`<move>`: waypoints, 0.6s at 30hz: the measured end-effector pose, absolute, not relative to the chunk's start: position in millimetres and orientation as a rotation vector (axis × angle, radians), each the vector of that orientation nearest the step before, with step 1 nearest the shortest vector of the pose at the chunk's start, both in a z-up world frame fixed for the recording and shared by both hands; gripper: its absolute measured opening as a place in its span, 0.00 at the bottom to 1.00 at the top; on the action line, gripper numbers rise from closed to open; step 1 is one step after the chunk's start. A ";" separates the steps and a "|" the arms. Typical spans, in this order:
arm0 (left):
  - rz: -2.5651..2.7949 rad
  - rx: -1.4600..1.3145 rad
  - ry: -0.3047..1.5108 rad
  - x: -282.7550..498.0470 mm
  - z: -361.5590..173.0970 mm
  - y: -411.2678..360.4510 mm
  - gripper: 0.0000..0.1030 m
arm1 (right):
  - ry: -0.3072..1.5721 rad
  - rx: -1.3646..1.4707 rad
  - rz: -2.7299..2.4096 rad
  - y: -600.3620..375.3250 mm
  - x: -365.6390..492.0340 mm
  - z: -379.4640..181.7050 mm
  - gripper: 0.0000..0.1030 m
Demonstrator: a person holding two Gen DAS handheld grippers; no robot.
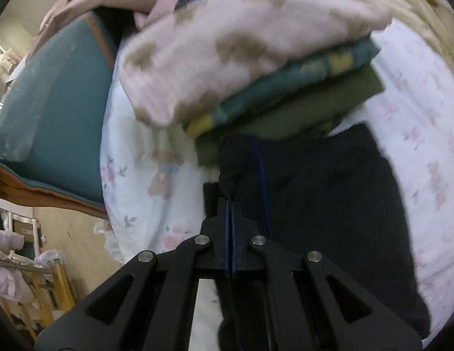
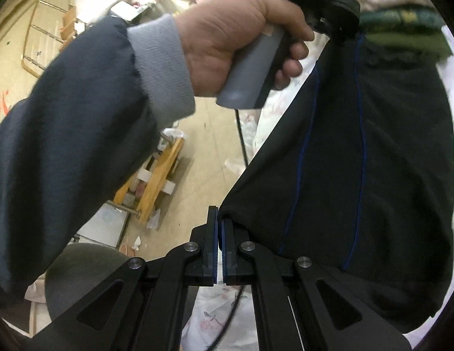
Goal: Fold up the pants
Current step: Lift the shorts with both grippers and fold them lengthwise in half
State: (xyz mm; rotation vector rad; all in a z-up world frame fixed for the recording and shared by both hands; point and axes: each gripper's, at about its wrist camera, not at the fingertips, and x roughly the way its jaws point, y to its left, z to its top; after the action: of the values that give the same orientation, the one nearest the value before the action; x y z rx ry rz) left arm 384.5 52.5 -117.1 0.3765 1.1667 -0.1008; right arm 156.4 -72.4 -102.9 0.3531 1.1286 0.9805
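The black pants point(image 1: 329, 204) with thin blue side stripes lie on the floral bed sheet point(image 1: 133, 181). My left gripper point(image 1: 229, 201) is shut on one edge of the pants near a stack of folded clothes. In the right wrist view the pants point(image 2: 373, 146) stretch from my right gripper point(image 2: 219, 222) up to the left gripper held in the person's hand point(image 2: 241, 44). My right gripper is shut on the near corner of the pants, which is lifted off the bed.
A stack of folded clothes point(image 1: 256, 67), pink on top of green ones, sits on the bed just past the pants. A teal chair point(image 1: 57, 93) stands left of the bed. The floor point(image 2: 197, 152) holds wooden frames and clutter.
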 end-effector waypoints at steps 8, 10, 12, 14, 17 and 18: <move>-0.077 0.179 1.254 381.6 -138.0 94.8 0.22 | 1.191 0.322 0.932 -70.2 174.3 -114.1 0.01; -0.091 0.151 1.219 367.0 -121.8 109.2 0.52 | 1.193 0.325 0.926 -72.7 176.9 -115.0 0.01; -0.072 0.133 1.151 348.0 -99.7 127.3 0.72 | 1.191 0.324 0.912 -69.6 177.6 -115.6 0.01; -0.056 0.087 1.114 328.7 -81.5 149.1 0.78 | 1.188 0.327 0.914 -68.5 179.7 -114.7 0.01; 0.000 -0.010 1.105 295.3 -63.9 188.1 0.77 | 1.186 0.310 0.921 -44.3 176.1 -111.0 0.01; 0.015 -0.056 1.094 279.6 -59.3 200.8 0.77 | 1.184 0.301 0.923 -38.8 175.1 -109.6 0.01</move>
State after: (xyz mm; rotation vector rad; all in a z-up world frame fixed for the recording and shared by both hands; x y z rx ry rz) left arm 279.6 200.8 -59.3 -0.0559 1.0939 0.0154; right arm 175.1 -38.8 -109.6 0.3009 1.1839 0.9232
